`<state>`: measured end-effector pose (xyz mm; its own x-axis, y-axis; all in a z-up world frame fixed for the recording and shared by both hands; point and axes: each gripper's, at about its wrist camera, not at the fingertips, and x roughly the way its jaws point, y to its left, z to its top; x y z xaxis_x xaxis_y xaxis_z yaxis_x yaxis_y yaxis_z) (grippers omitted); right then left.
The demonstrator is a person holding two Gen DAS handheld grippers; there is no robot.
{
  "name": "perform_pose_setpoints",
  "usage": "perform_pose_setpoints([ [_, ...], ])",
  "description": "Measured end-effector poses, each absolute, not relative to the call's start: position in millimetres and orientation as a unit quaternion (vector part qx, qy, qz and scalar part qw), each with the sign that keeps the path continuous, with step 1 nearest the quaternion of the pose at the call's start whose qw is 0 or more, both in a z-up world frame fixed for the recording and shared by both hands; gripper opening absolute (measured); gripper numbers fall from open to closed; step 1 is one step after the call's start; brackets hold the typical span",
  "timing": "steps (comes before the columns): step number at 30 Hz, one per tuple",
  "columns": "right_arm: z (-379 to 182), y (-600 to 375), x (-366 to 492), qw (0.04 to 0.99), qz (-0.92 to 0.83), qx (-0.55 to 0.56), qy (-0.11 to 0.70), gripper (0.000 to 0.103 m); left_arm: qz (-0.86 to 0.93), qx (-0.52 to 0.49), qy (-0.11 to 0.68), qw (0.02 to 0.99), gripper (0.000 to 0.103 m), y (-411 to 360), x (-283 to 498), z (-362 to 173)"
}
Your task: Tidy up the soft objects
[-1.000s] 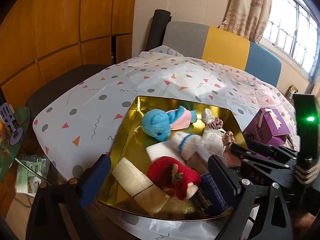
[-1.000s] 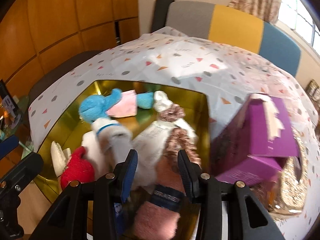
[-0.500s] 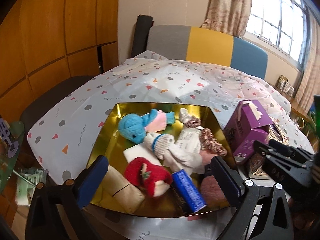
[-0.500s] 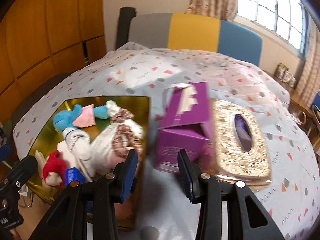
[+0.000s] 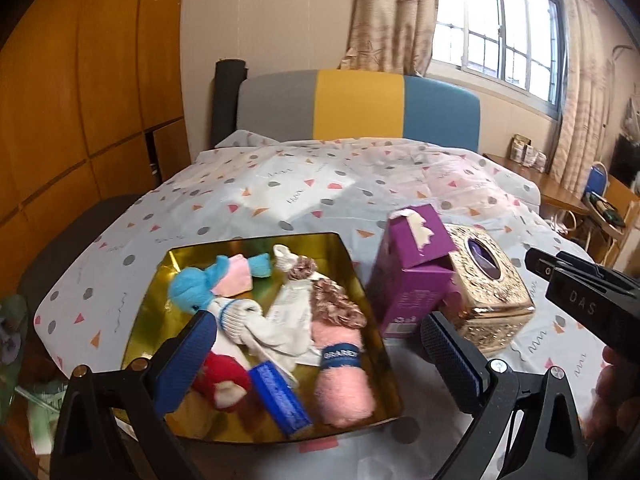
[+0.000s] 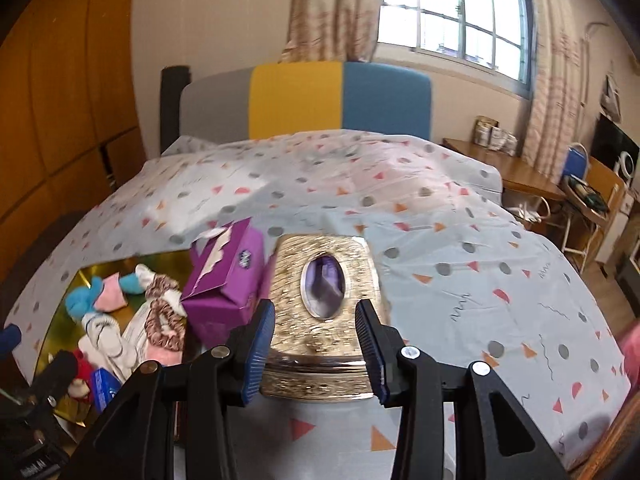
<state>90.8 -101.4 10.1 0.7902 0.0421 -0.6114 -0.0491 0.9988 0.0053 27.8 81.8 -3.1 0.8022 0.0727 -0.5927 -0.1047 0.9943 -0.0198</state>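
Note:
A gold tray on the table holds several soft things: a blue plush, a pink rolled towel, white socks, a red plush and a brown scrunchie. The tray also shows at the left of the right wrist view. My left gripper is open and empty, above the tray's near edge. My right gripper is open and empty, in front of the gold tissue box.
A purple carton stands between the tray and the gold tissue box. The table has a white patterned cloth. A grey, yellow and blue chair back stands behind it. A wooden desk is at the right.
Both grippers have pulled back and up from the tray. The right gripper has let go of the pink towel, which now lies in the tray, and has swung right to face the gold tissue box.

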Motion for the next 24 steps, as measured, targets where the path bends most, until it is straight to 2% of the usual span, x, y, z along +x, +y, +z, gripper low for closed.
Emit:
perform_pose_setpoints([
  [12, -29, -77, 76, 0.935, 0.055, -0.011, 0.351, 0.042, 0.118, -0.038, 0.342, 0.931, 0.103, 108, 21, -31],
  [24, -30, -46, 64, 0.935, 0.079, -0.040, 0.343, 0.042, 0.150, -0.057, 0.311, 0.937, 0.103, 122, 8, -24],
])
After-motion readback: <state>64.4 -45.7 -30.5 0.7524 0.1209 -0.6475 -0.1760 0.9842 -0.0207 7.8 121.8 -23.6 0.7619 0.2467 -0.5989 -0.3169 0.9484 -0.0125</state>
